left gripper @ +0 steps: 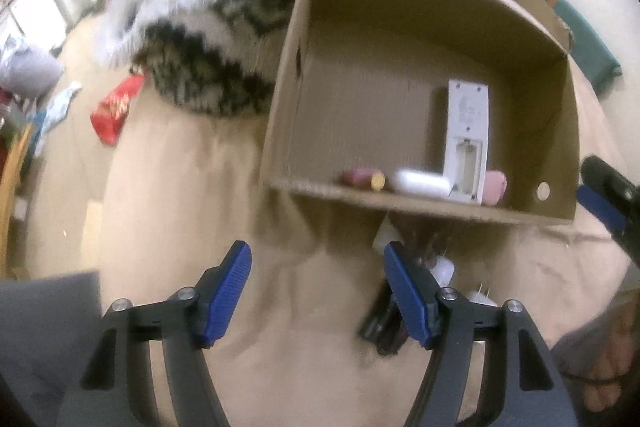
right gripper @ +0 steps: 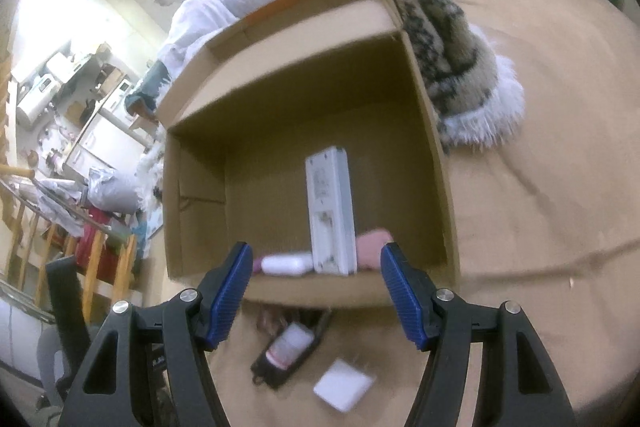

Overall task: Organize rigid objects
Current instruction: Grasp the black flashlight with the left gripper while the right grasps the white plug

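Both grippers spread, empty: left gripper (left gripper: 318, 293), right gripper (right gripper: 316, 293). White charger block (right gripper: 345, 383) lies on the bed just before the cardboard box (right gripper: 448, 187). Likely light, stiff, slick; pinch across flat sides, avoiding prongs.

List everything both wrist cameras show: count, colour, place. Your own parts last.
cardboard box: one, brown, open, on the tan bed cover
remote: one, white, in the box, battery slot open
capsule-shaped case: one, white, in the box by the near wall
pink items: two, in the box either side of the remote and case; one dark pink with a gold end
black case: one, on the cover before the box, a white-and-red item on it
white charger block: one, beside the black case
fuzzy patterned blanket: one, beige and black, beside the box
red packet: one, on the cover
left gripper: blue jaws open, empty
right gripper: blue jaws open, empty
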`<state>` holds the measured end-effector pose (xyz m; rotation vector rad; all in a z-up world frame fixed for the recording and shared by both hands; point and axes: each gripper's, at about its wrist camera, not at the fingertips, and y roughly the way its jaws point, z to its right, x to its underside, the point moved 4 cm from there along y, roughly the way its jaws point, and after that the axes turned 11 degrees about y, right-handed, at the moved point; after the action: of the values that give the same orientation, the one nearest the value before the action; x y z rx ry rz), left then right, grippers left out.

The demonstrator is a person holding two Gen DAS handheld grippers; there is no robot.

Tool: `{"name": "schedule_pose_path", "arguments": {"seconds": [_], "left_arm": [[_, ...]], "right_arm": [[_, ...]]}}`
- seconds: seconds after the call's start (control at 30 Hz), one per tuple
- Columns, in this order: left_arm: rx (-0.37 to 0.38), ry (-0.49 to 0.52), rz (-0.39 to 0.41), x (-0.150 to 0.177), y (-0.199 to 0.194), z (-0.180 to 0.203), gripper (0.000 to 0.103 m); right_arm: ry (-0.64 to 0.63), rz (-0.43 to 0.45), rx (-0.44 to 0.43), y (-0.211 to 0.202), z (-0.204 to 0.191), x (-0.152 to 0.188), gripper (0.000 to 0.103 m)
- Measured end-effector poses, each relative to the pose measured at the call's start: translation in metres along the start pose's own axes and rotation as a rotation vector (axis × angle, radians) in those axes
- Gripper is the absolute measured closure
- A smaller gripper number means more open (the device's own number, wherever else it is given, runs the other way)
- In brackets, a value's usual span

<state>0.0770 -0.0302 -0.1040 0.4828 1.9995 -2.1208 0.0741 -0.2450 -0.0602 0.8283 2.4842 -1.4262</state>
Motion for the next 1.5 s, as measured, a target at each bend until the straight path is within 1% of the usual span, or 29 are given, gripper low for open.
{"name": "schedule_pose_path", "arguments": {"seconds": [0.03, 0.07, 0.1, 0.13, 0.2, 0.27, 0.37, 0.43, 0.5, 0.53, 0.57, 0.6, 0.7, 0.8, 0.87, 0.93, 1.03, 1.1, 1.2, 1.27, 1.33, 1.4, 1.5], "left_arm": [[0.038, 0.015, -0.03, 0.004, 0.007, 0.006, 0.036], [0.082, 0.053, -0.075, 0.009, 0.017, 0.014, 0.036], [0.105, 0.089, -0.113, 0.015, 0.027, 0.023, 0.036], [0.106, 0.121, -0.142, 0.021, 0.034, 0.029, 0.036], [0.095, 0.149, -0.158, 0.03, 0.043, 0.034, 0.036], [0.101, 0.165, -0.176, 0.035, 0.05, 0.037, 0.038], [0.13, 0.16, -0.2, 0.039, 0.058, 0.038, 0.049], [0.147, 0.159, -0.199, 0.039, 0.06, 0.039, 0.054], [0.161, 0.172, -0.202, 0.038, 0.063, 0.042, 0.063], [0.162, 0.178, -0.199, 0.037, 0.065, 0.044, 0.066], [0.161, 0.19, -0.196, 0.035, 0.067, 0.045, 0.073], [0.166, 0.199, -0.202, 0.034, 0.07, 0.046, 0.078], [0.186, 0.215, -0.204, 0.034, 0.072, 0.048, 0.081], [0.212, 0.172, -0.208, 0.039, 0.063, 0.042, 0.084], [0.198, 0.135, -0.207, 0.045, 0.053, 0.031, 0.084], [0.165, 0.102, -0.208, 0.052, 0.046, 0.018, 0.085], [0.127, 0.031, -0.216, 0.064, 0.043, -0.004, 0.085], [0.119, -0.006, -0.233, 0.071, 0.046, -0.014, 0.085], [0.11, -0.015, -0.249, 0.072, 0.053, -0.015, 0.084], [0.093, -0.012, -0.251, 0.068, 0.062, -0.012, 0.084], [0.074, -0.009, -0.241, 0.058, 0.066, -0.005, 0.082], [0.052, 0.006, -0.233, 0.05, 0.072, 0.005, 0.078], [0.023, 0.053, -0.226, 0.042, 0.079, 0.014, 0.077]], "right_arm": [[0.009, -0.007, 0.001, -0.001, 0.002, 0.005, 0.033], [0.018, -0.016, 0.005, -0.001, 0.004, 0.009, 0.033], [0.025, -0.027, 0.016, -0.001, 0.006, 0.014, 0.033], [0.03, -0.035, 0.026, 0.0, 0.008, 0.018, 0.033], [0.044, -0.057, 0.05, 0.003, 0.013, 0.026, 0.033], [0.058, -0.072, 0.063, 0.005, 0.017, 0.03, 0.033], [0.072, -0.08, 0.072, 0.008, 0.022, 0.032, 0.033], [0.075, -0.079, 0.08, 0.009, 0.024, 0.031, 0.033], [0.081, -0.087, 0.087, 0.011, 0.026, 0.032, 0.033], [0.081, -0.095, 0.094, 0.013, 0.027, 0.033, 0.033], [0.081, -0.104, 0.104, 0.015, 0.028, 0.034, 0.033], [0.08, -0.113, 0.114, 0.017, 0.03, 0.036, 0.033], [0.086, -0.148, 0.129, 0.024, 0.034, 0.039, 0.033], [0.087, -0.188, 0.135, 0.03, 0.037, 0.044, 0.033], [0.079, -0.225, 0.135, 0.035, 0.037, 0.049, 0.033], [0.072, -0.264, 0.137, 0.04, 0.036, 0.055, 0.033], [0.09, -0.36, 0.146, 0.054, 0.04, 0.07, 0.033], [0.119, -0.414, 0.152, 0.062, 0.043, 0.079, 0.033], [0.135, -0.446, 0.157, 0.07, 0.044, 0.089, 0.033], [0.121, -0.465, 0.181, 0.078, 0.044, 0.096, 0.033], [0.088, -0.467, 0.223, 0.085, 0.041, 0.101, 0.033], [0.054, -0.461, 0.254, 0.091, 0.038, 0.103, 0.033], [0.002, -0.441, 0.293, 0.095, 0.033, 0.106, 0.034]]}}
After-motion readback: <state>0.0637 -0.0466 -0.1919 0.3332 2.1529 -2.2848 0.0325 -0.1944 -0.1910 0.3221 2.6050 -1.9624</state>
